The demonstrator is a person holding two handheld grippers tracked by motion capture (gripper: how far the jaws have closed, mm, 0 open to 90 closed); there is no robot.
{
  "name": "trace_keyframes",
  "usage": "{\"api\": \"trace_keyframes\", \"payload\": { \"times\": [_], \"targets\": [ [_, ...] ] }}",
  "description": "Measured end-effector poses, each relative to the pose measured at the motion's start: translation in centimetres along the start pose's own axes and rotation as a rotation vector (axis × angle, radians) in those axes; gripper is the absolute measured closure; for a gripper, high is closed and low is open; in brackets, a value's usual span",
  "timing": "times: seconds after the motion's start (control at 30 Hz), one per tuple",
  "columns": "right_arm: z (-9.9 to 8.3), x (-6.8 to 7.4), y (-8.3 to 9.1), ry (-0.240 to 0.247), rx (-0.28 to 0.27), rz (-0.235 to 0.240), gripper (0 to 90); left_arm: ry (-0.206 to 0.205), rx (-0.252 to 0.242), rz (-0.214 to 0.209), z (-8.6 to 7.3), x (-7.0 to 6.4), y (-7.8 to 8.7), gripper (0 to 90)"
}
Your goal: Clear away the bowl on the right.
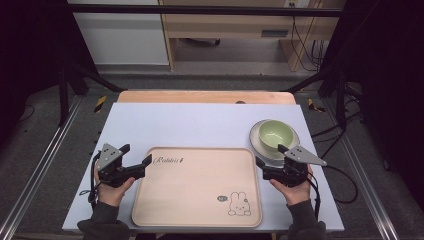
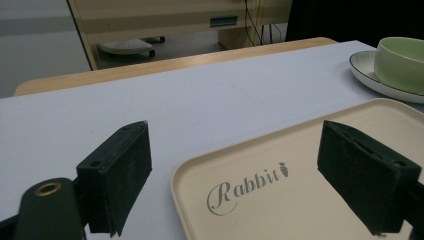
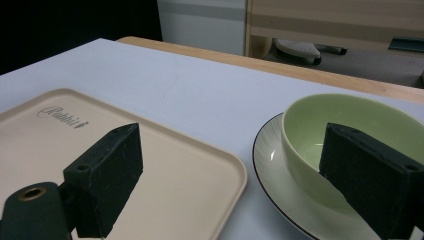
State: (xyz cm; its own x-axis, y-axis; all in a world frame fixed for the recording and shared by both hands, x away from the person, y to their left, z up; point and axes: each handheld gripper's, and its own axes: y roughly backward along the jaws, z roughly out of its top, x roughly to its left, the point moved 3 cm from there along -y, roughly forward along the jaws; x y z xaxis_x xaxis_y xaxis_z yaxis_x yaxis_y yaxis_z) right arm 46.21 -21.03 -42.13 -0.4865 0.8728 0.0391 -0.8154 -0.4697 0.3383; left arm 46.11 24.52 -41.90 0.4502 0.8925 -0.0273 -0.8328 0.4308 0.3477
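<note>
High view: both tongs (image 1: pixel 136 157) (image 1: pixel 270 156) released, flanking tray (image 1: pixel 197 187); right near bowl (image 1: pixel 275 135)

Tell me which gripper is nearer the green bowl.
Right. The right gripper sits open just in front of the green bowl and its plate. The left gripper is open at the tray's far-left corner, across the tray.

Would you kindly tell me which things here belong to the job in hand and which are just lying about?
In hand:
- green bowl
- plate under it
- beige tray
- left claw, open
- right claw, open

Lying about:
- cables on the floor
- wooden furniture behind
</note>
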Motion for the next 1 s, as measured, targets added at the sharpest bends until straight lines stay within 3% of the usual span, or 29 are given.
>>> {"api": "trace_keyframes", "payload": {
  "times": [0.53,1.0],
  "targets": [
    [0.7,0.5,0.4,0.033,-0.001,-0.006,10.9,-0.004,0.007,0.011,-0.2,0.0,0.0,14.0],
    [0.8,-0.7,1.0,0.024,0.004,-0.036,12.6,-0.012,0.009,0.008,-0.1,-0.1,0.0,14.2]
  ]
}}
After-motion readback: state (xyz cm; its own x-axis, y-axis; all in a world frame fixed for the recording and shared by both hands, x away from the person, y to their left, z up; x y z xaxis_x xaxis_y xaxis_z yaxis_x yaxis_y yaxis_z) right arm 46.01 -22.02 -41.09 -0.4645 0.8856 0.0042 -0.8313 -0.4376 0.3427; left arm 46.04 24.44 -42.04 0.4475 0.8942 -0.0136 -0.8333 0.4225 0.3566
